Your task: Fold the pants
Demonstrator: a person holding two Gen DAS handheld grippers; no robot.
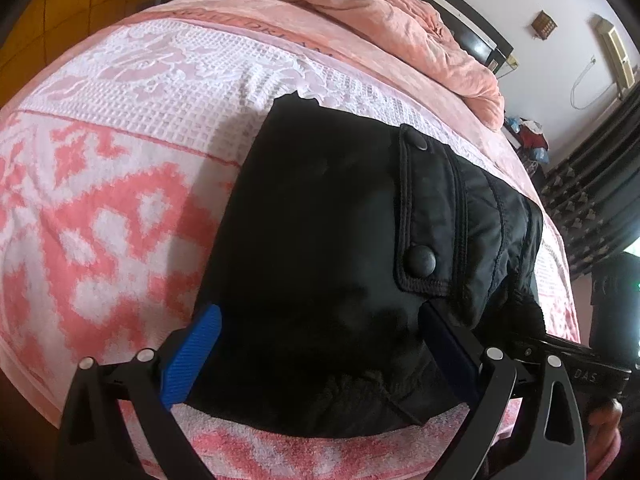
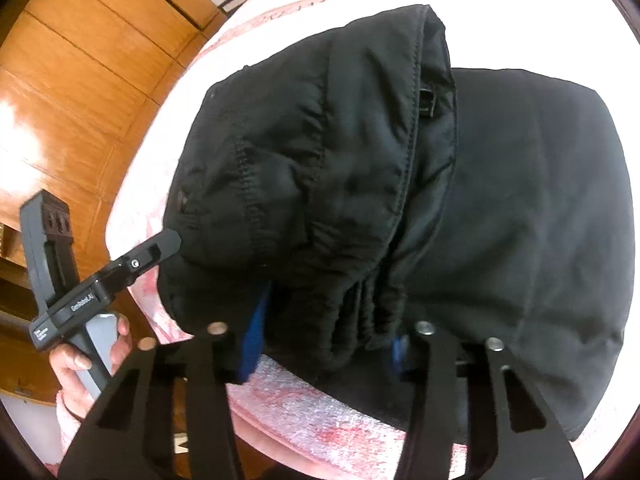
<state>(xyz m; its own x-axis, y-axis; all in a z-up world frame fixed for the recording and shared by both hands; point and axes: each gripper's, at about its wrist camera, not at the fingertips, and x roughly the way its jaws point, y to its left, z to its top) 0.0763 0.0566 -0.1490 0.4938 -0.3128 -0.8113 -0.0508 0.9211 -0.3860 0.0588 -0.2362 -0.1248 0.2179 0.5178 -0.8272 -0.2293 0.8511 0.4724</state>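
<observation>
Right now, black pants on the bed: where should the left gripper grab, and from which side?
Probably the near edge of the black pants, where the fabric bunches thick above the pink patterned towel. Come in from the bed's near side, angled down; the left gripper already straddles that edge with jaws wide. Avoid the snap-button pocket flap: it would likely lift alone. The right gripper brackets the bunched waistband.

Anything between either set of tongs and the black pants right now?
Nothing visible. The black pants lie folded on the pink towel, and both tongs are already at their near edge: the left tongs straddle the fabric wide open, the right tongs have a bunched fold between their fingers.
</observation>
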